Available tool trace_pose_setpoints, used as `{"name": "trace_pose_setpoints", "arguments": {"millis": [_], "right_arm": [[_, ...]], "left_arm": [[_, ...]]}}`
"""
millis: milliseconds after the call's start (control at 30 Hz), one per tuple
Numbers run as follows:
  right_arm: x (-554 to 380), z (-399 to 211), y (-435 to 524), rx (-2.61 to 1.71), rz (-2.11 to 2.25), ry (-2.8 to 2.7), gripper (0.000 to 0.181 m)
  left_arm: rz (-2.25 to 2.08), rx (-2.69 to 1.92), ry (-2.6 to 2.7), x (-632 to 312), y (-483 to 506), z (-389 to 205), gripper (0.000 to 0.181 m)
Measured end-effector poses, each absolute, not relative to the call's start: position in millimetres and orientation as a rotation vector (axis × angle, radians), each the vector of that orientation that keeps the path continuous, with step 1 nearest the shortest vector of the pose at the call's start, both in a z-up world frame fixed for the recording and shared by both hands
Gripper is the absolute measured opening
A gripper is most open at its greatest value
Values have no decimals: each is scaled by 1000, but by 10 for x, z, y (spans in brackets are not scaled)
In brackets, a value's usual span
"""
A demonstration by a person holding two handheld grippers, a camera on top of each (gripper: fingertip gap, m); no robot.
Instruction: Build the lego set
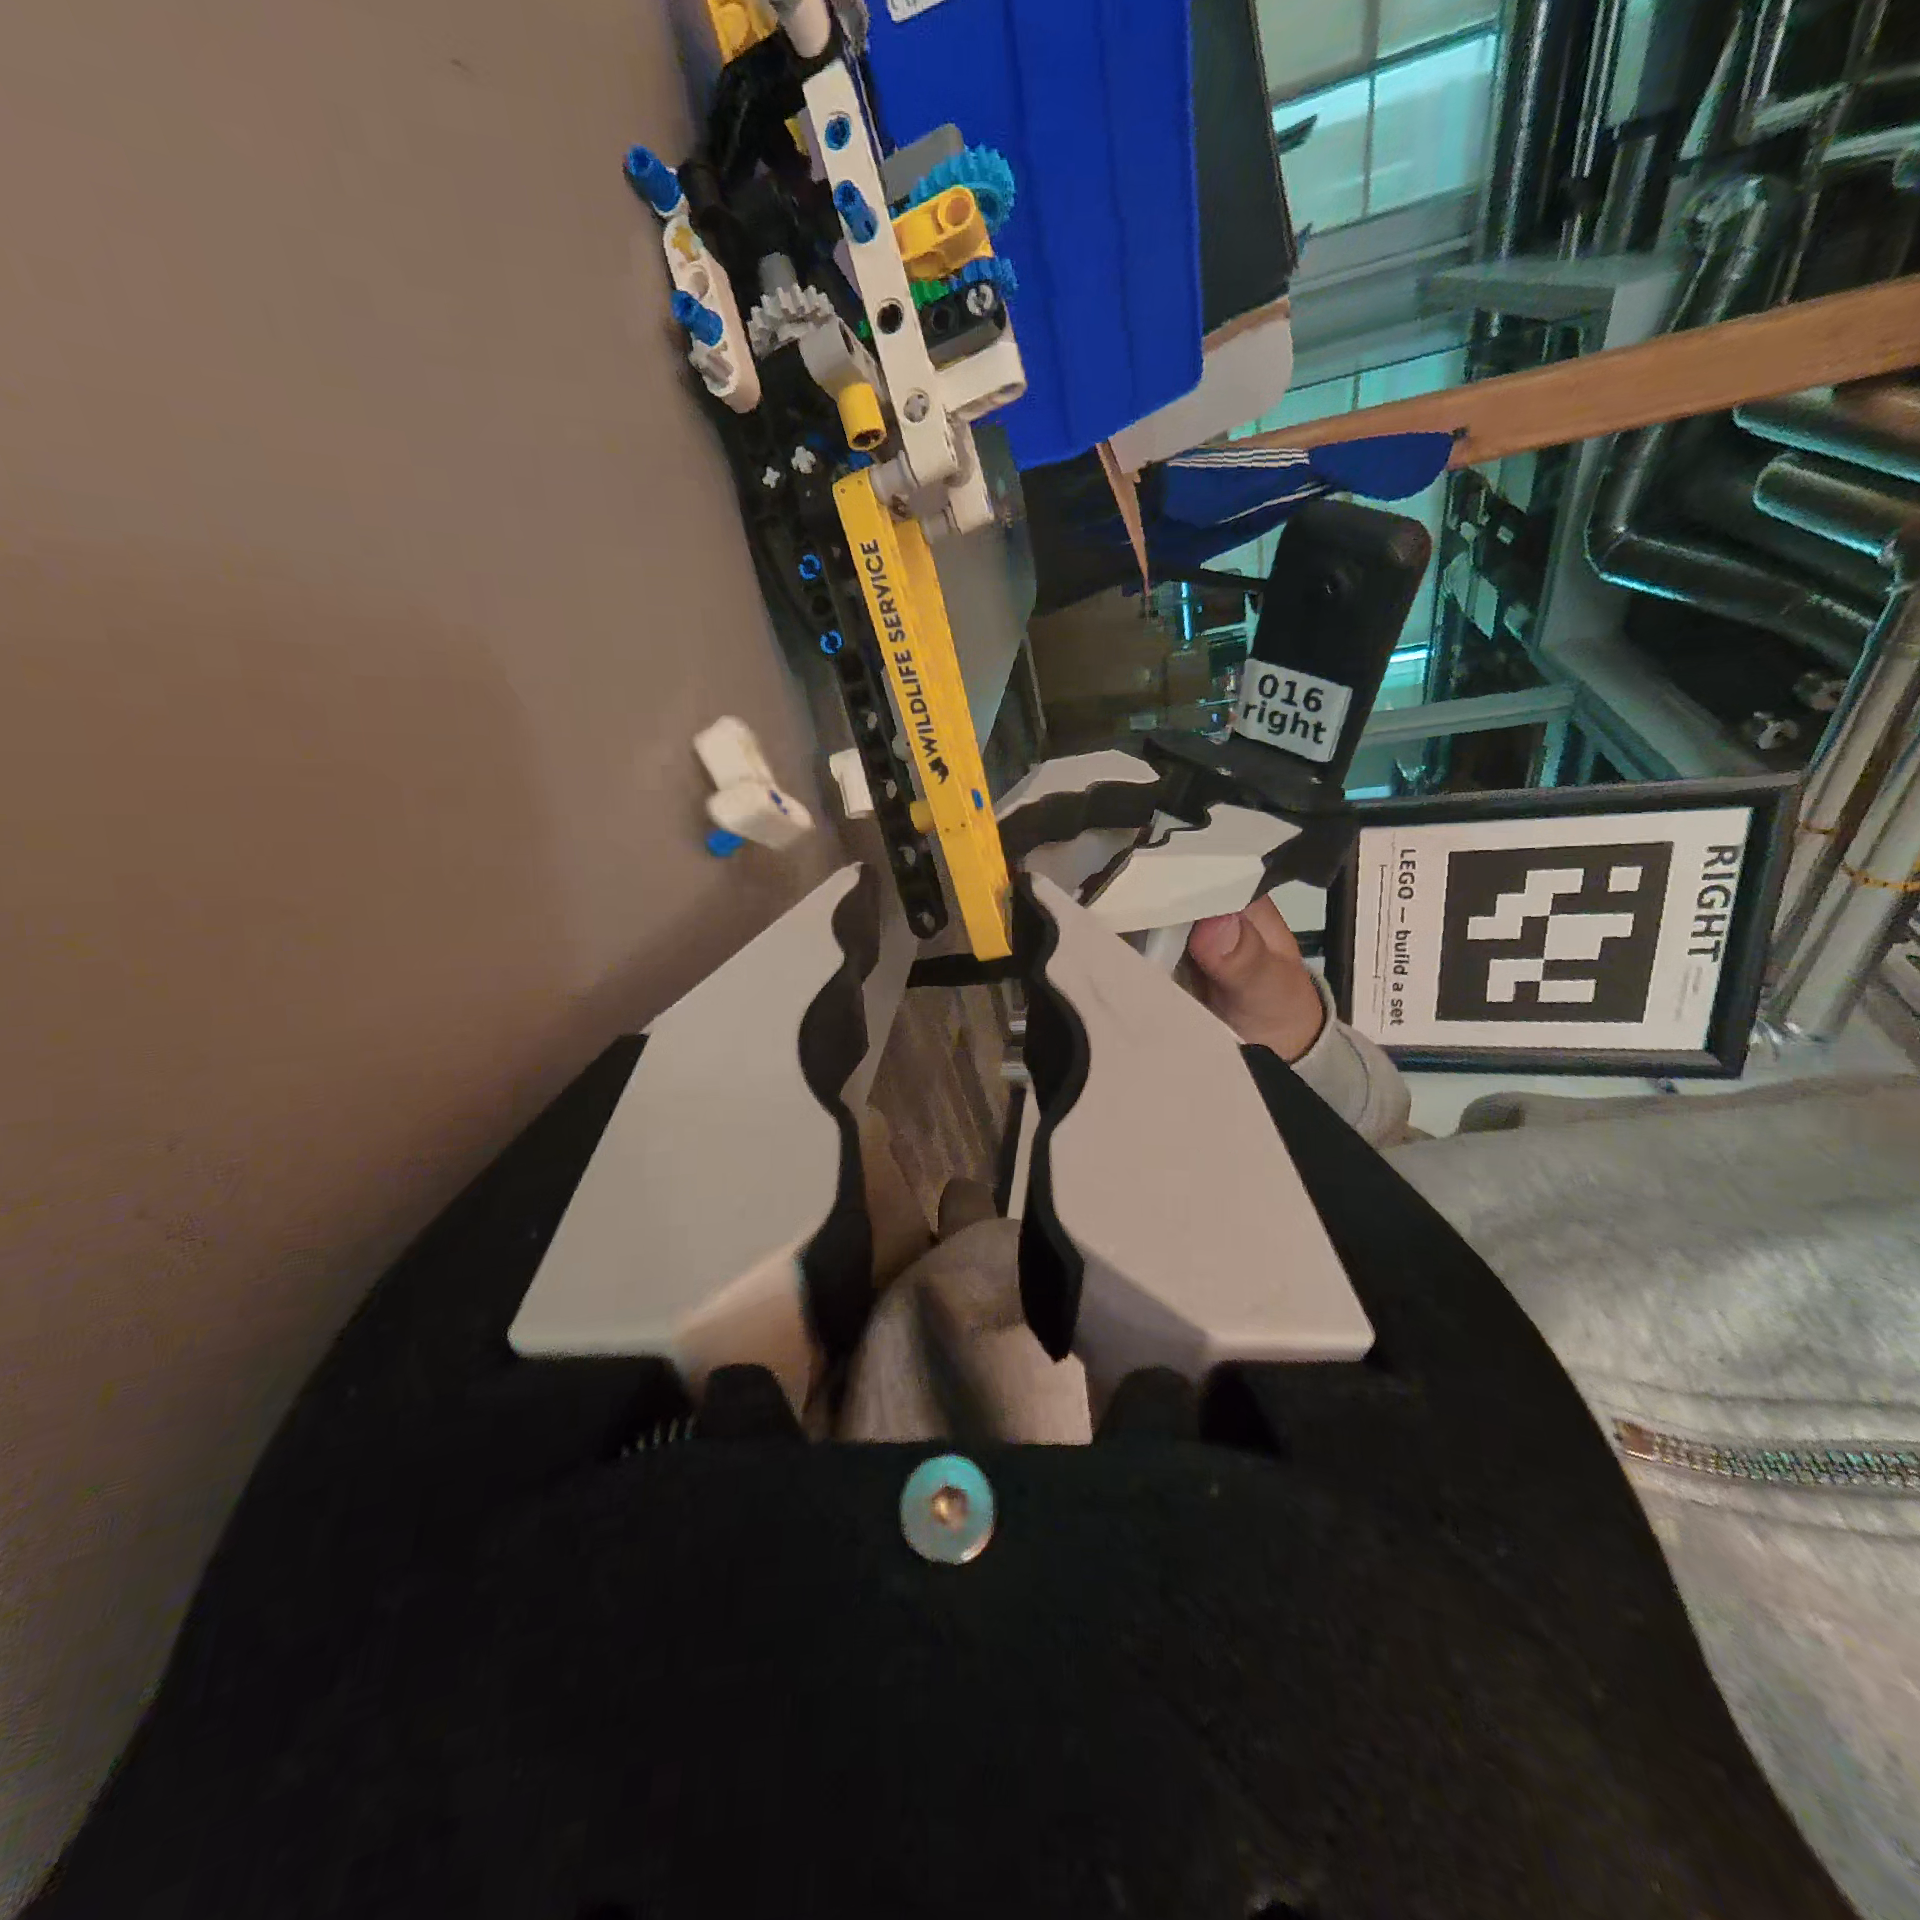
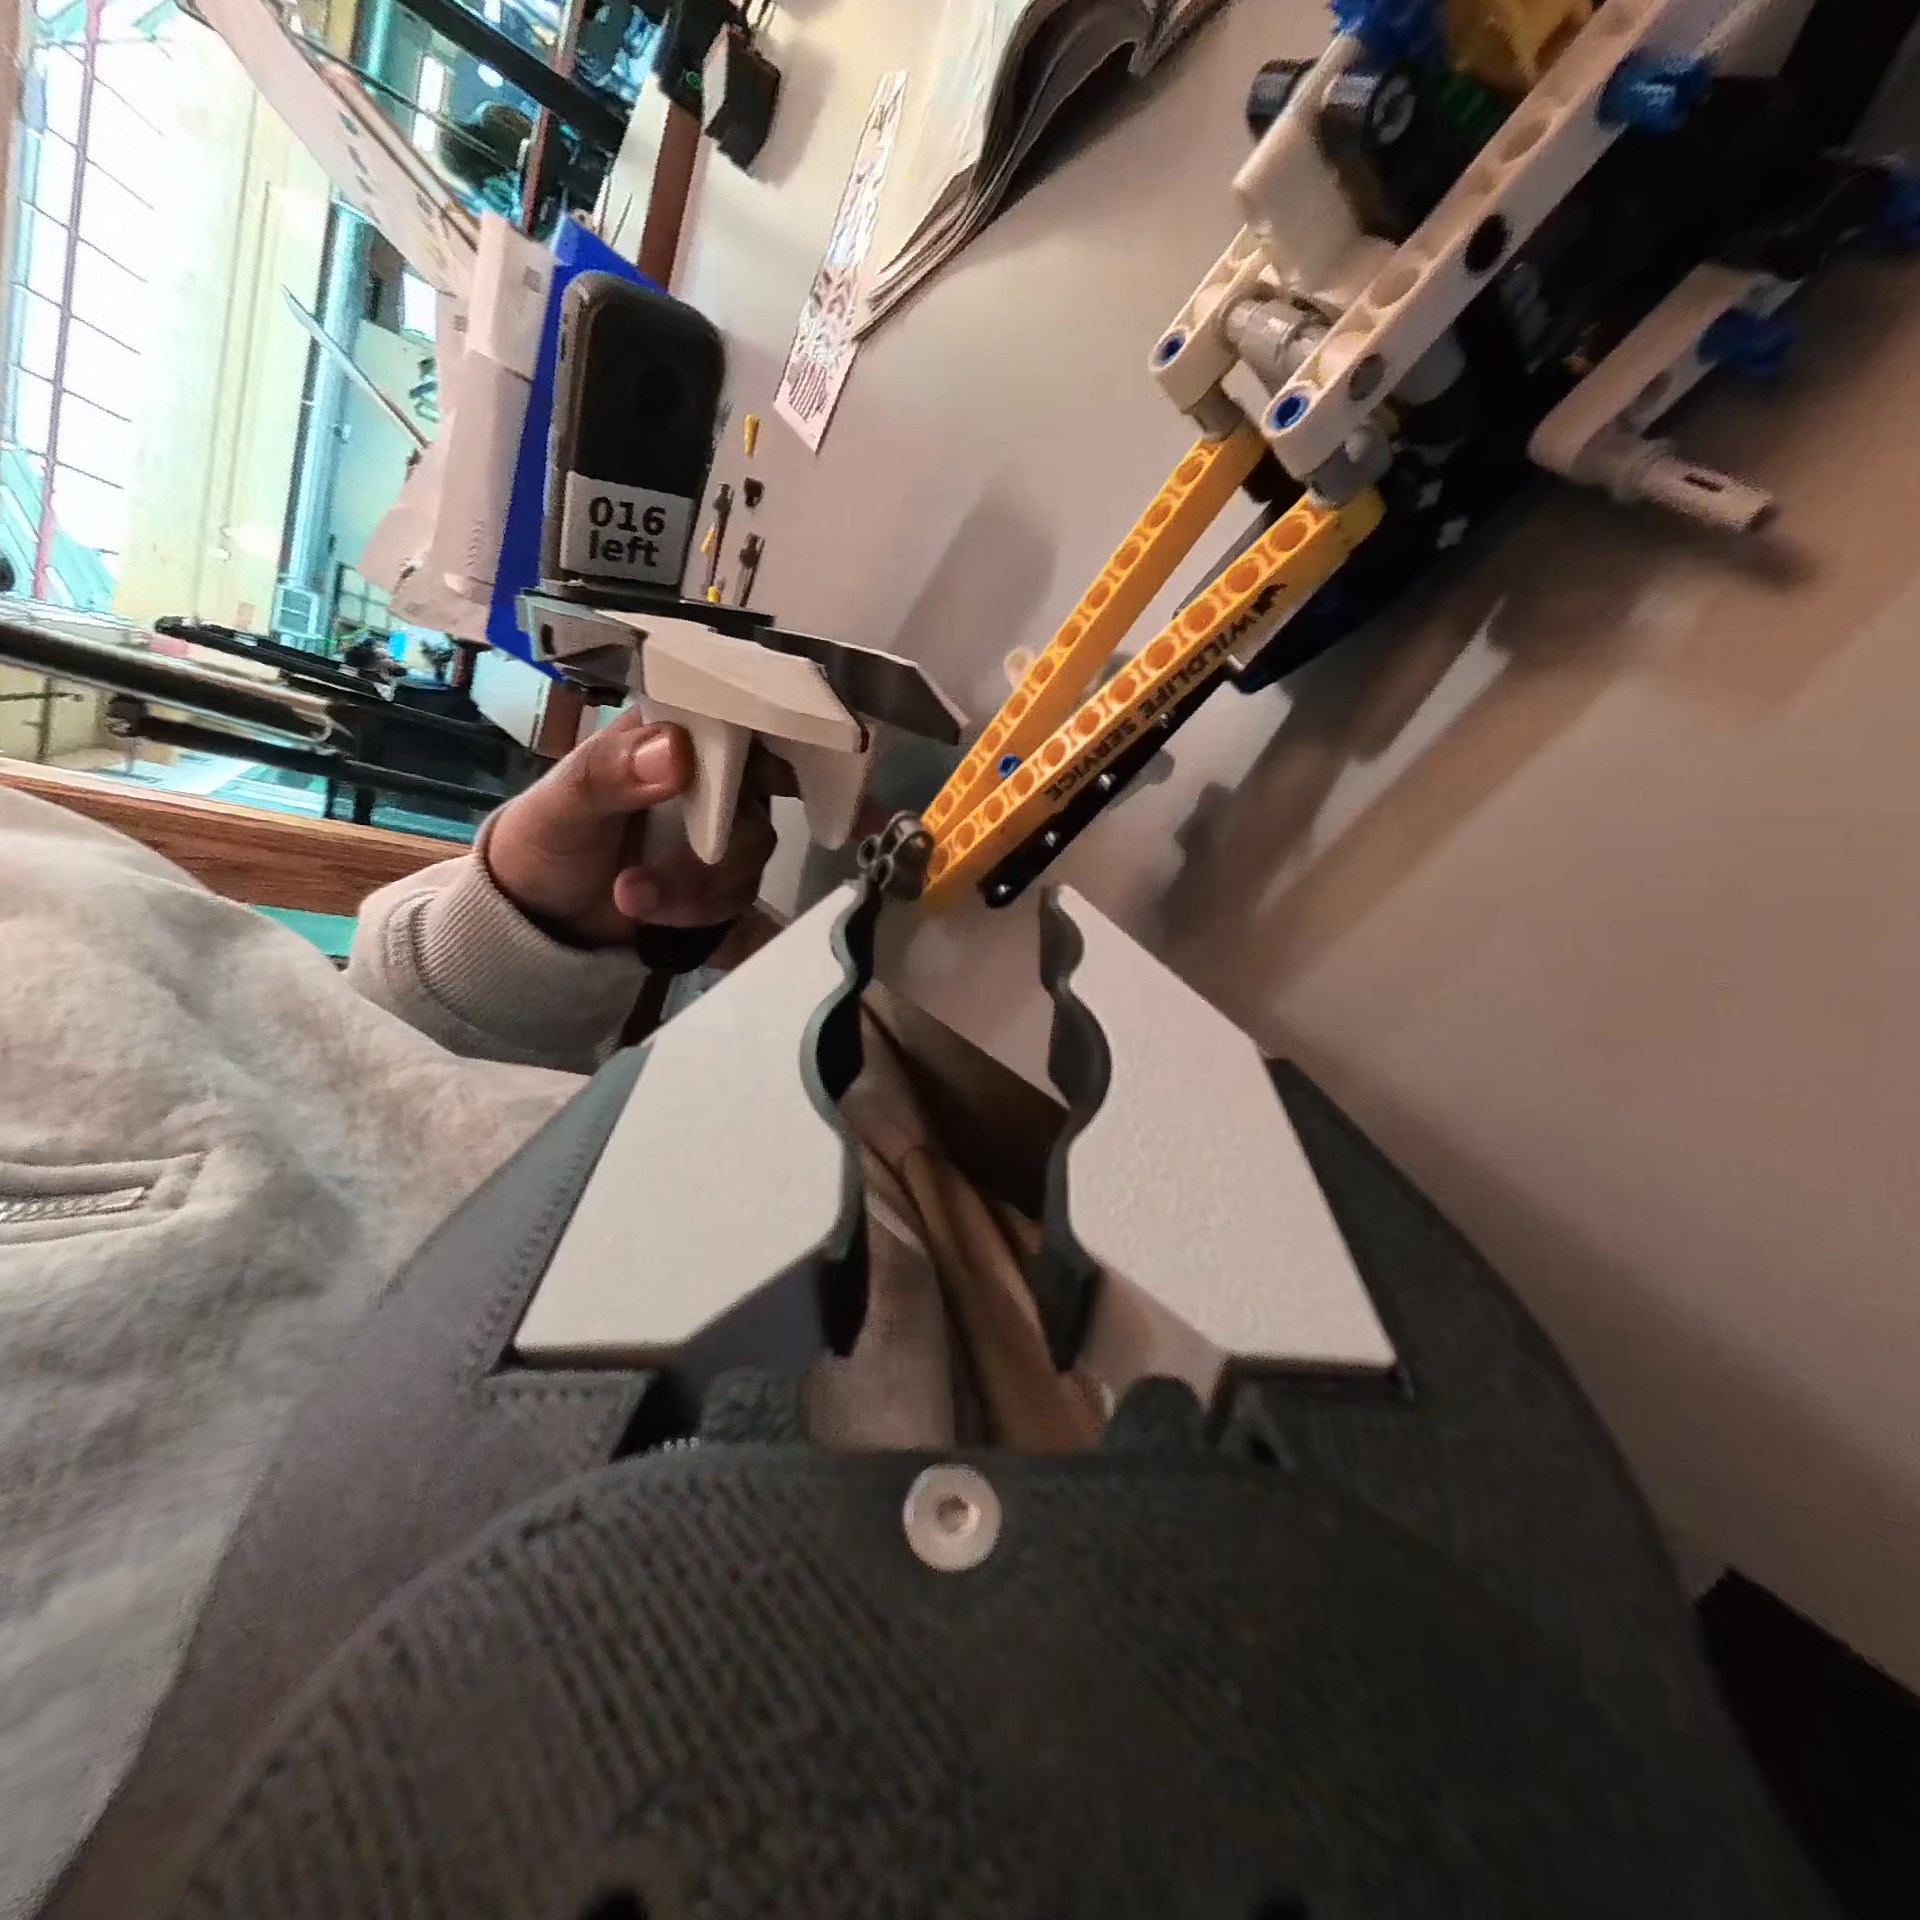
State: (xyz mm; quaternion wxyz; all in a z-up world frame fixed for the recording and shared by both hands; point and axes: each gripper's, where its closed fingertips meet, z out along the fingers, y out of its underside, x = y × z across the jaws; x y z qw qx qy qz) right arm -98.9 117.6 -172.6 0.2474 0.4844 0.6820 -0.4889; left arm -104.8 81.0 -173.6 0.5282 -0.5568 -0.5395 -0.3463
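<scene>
Lego model is seen lying on the beige table, its yellow beams reaching toward both tools. The left gripper is held with fingers apart around the beam ends, contact not discernible. The right gripper is held apart, a small dark connector at its left fingertip.
</scene>
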Motion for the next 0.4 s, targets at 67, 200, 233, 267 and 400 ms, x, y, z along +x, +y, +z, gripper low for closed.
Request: {"name": "trace_pose_setpoints", "arguments": {"millis": [67,200,233,267,400], "right_arm": [[-968,-1721,1223,1346,-1337,1874,31],[-950,-1653,1304,1387,-1396,1891,30],[-941,-1641,1315,1390,-1404,1908,30],[-928,-1631,1320,1391,-1410,1930,30],[-850,-1585,1295,1376,-1432,1996,30]], "left_arm": [[-790,-1350,-1293,-1032,773,-1743,21],[-696,-1390,-1310,-1050,640,-1773,21],[-661,-1411,-1312,-1066,611,-1786,21],[-616,-1443,-1312,-1087,588,-1804,22],[-399,-1619,-1260,-1190,619,-1849,33]]}}
